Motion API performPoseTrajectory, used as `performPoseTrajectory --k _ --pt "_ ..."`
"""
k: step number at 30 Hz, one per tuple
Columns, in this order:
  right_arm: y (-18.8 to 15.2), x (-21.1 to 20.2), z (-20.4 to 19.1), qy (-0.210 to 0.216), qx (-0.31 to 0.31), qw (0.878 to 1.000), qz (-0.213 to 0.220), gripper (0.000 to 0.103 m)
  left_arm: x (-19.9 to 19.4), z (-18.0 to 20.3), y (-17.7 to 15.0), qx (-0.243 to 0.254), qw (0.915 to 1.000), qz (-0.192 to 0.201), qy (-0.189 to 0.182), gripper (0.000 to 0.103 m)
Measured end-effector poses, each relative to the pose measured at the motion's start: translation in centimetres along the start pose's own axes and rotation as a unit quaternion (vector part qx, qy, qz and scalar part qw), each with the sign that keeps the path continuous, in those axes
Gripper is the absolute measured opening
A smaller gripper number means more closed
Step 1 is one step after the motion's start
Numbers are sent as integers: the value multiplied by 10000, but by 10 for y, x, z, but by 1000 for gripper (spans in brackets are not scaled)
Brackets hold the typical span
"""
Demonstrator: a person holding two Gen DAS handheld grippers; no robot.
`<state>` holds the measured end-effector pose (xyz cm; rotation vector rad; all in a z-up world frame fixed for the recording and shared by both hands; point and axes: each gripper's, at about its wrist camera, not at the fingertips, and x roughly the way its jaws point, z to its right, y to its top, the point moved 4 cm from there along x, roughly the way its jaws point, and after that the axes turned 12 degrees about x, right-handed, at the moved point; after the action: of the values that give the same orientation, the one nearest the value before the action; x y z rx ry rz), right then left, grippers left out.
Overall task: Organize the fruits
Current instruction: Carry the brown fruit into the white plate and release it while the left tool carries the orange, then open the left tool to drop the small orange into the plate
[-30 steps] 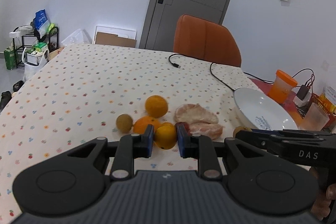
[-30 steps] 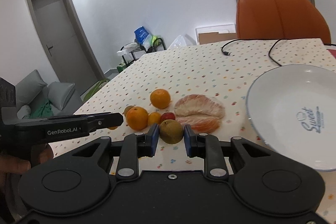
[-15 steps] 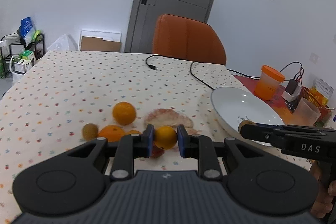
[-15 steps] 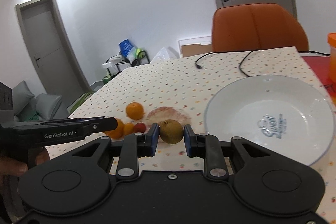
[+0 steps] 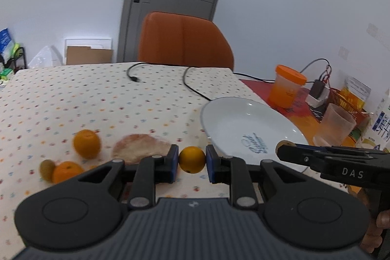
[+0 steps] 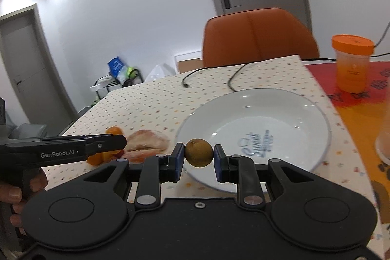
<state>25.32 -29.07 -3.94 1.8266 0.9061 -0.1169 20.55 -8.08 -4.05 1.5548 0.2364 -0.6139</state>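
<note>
Left gripper [image 5: 192, 160]: jaws clamped on a small orange [image 5: 192, 160], held up off the tabletop [image 5: 73, 99], just left of the plate's near rim in its own view.
Right gripper [image 6: 198, 156]: jaws clamped on a brown round fruit [image 6: 198, 156], held above the near left edge of the plate [image 6: 280, 113].
Plate: white, with blue lettering inside, nothing lying in it; it sits on the dotted cloth at the right side of the tabletop.
Fruit left on the tabletop: one orange [image 5: 87, 143], a second orange [image 5: 67, 171] nearer the camera with a small brown fruit [image 5: 46, 169] touching its left side, and a pale peeled citrus piece [image 5: 140, 149] between the oranges and the plate.
Behind: an orange chair [image 5: 182, 40] at the far edge, a black cable [image 5: 190, 84] trailing across the cloth, an orange-lidded cup [image 5: 287, 85] on the red mat to the right.
</note>
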Motion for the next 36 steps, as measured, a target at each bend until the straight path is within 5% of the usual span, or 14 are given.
performPoseTrajectory --k 24,30,36 --pt "-5 -15 42 -606 360 9972 267 31 44 55 16 499 9962 -138 -705 22" --pt "-8 -16 45 -674 439 9961 361 44 41 54 18 520 9964 -148 -648 27" --pt "-7 -19 42 -543 472 9956 593 73 30 42 14 531 9979 -152 -349 42"
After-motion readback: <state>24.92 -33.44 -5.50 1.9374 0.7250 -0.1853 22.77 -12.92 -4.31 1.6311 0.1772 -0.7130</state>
